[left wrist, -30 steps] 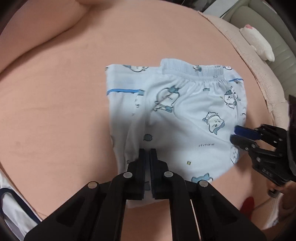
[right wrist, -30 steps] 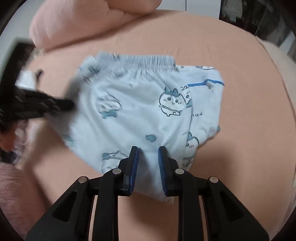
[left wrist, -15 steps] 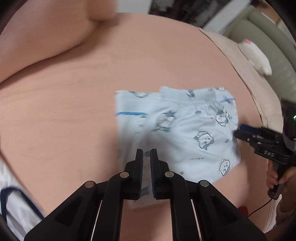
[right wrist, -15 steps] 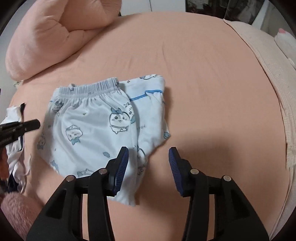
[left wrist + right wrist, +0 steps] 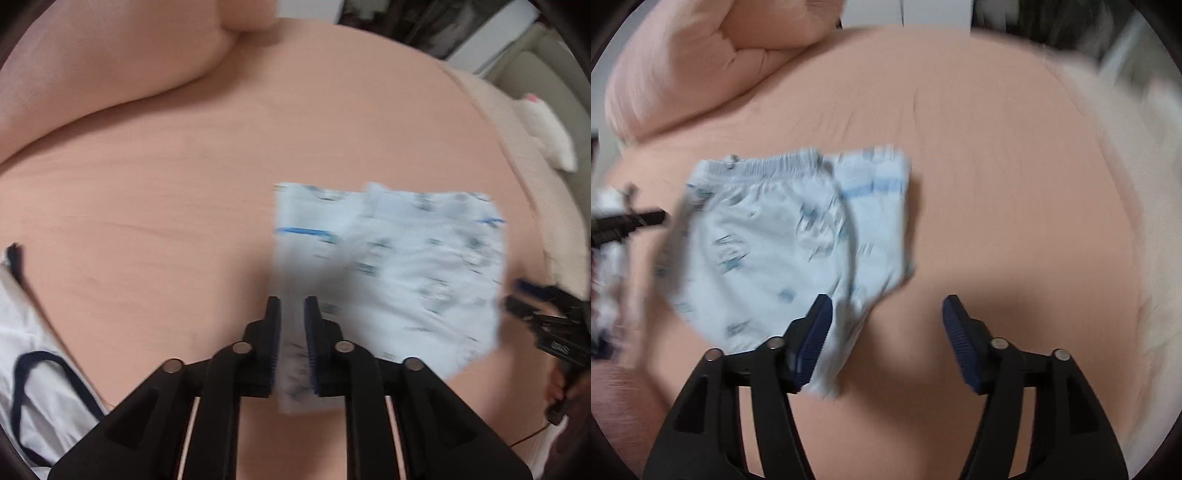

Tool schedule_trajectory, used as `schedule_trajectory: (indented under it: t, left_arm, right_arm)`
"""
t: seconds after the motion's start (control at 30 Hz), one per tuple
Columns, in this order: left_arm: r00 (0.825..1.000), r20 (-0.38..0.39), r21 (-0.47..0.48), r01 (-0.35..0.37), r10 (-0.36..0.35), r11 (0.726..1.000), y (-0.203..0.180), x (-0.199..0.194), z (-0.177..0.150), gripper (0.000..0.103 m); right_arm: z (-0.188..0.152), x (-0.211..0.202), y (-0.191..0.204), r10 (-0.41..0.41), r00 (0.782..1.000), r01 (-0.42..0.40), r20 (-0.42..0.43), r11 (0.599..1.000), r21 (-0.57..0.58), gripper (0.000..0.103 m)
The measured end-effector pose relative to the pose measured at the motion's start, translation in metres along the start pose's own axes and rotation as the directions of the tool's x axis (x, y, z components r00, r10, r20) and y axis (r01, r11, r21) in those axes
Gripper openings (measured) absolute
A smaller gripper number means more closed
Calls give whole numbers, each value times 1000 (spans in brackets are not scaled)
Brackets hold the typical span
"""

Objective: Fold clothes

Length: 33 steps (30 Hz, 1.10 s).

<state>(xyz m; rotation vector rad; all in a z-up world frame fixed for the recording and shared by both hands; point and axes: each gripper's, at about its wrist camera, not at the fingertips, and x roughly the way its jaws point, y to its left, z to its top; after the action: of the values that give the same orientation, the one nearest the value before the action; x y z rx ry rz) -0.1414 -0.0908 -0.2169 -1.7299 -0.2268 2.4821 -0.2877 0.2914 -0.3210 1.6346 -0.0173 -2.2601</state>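
Light blue shorts with a cartoon print (image 5: 399, 266) lie folded flat on the pink bed sheet (image 5: 166, 221). My left gripper (image 5: 292, 308) hovers above their near left corner. Its jaws are opening with a narrow gap, and the pads do not press the cloth seen below. In the right wrist view the shorts (image 5: 764, 240) lie left of centre, waistband at the far side. My right gripper (image 5: 886, 306) hangs over their near right corner with jaws opening wide and nothing between them. Each gripper shows at the edge of the other's view: the right (image 5: 546, 317), the left (image 5: 628, 223).
A pink pillow (image 5: 683, 70) lies at the head of the bed. A white garment with dark trim (image 5: 37, 369) sits at the left edge. A white plush toy (image 5: 546, 136) rests on a beige seat beyond the bed's right edge.
Both grippers have let go of the shorts and pulled up and back. The shorts now lie folded on the sheet. The right jaws spread wide; the left jaws parted slightly.
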Motion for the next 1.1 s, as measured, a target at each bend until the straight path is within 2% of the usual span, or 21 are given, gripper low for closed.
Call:
schedule_trajectory:
  t: [0.1, 0.13, 0.2, 0.23, 0.3, 0.33, 0.37, 0.4, 0.47, 0.57, 0.67, 0.73, 0.77, 0.87, 0.93, 1.0, 1.03, 1.1]
  left_arm:
    - [998, -46, 52, 48, -46, 997, -21, 17, 3, 21]
    - [997, -64, 62, 57, -53, 996, -27, 26, 7, 21]
    - [993, -106, 53, 64, -58, 997, -31, 37, 5, 21]
    - [990, -126, 48, 62, -55, 997, -32, 42, 4, 21]
    - [989, -144, 51, 53, -45, 997, -36, 46, 1, 21]
    - [989, -137, 48, 54, -47, 997, -40, 49, 2, 21]
    - [989, -135, 43, 58, -51, 997, -40, 49, 2, 22]
    - [989, -138, 39, 59, -53, 998, -39, 49, 2, 22]
    - [989, -139, 30, 59, -54, 998, -37, 48, 1, 22]
    - [990, -116, -3, 85, -85, 996, -31, 39, 0, 22]
    - [986, -79, -65, 145, -150, 987, -17, 25, -1, 22]
    - [981, -52, -119, 179, -186, 977, -7, 20, 1, 28]
    - [978, -42, -145, 195, -203, 970, -1, 18, 1, 35]
    - [966, -14, -209, 248, -257, 946, 15, 16, -1, 37]
    - [953, 5, -235, 294, -302, 926, 24, 14, -3, 37]
    - [945, 14, -235, 322, -328, 917, 39, -3, -2, 37]
    - [939, 18, -224, 338, -343, 914, 40, -1, -2, 37]
    - [923, 16, -205, 380, -385, 902, 46, 7, 18, 37]
  right_arm:
    - [-11, 9, -22, 146, 989, -141, -30, 981, 132, 65]
    - [-15, 11, -25, 162, 987, -158, -16, 975, 159, 65]
    - [-16, 12, -28, 200, 980, -199, 15, 961, 189, 76]
    - [-16, 13, -29, 219, 975, -220, 29, 955, 199, 78]
    - [-16, 13, -27, 216, 975, -223, 57, 955, 193, 75]
    - [-20, 11, -24, 192, 979, -201, 63, 965, 170, 67]
    - [-24, 11, -18, 168, 984, -175, 63, 974, 146, 38]
    - [-23, 13, -10, 146, 987, -153, 61, 981, 123, 22]
    - [-18, 26, 8, 200, 979, -205, 50, 971, 126, 6]
    - [-6, 24, 20, 287, 956, -292, 56, 949, 118, 5]
    - [20, 18, 47, 388, 918, -392, 86, 919, 44, 5]
    - [33, 23, 74, 433, 899, -433, 68, 901, -23, 5]
    - [40, 26, 87, 455, 889, -452, 57, 890, -57, 5]
    - [43, 55, 113, 465, 885, -465, -29, 881, -86, 6]
    - [39, 76, 120, 473, 879, -476, -57, 878, -57, 7]
    - [35, 75, 114, 505, 862, -506, -33, 862, -16, 7]
    - [35, 70, 110, 513, 858, -513, -18, 858, -15, 8]
    - [32, 56, 103, 519, 855, -519, 19, 855, -21, 8]
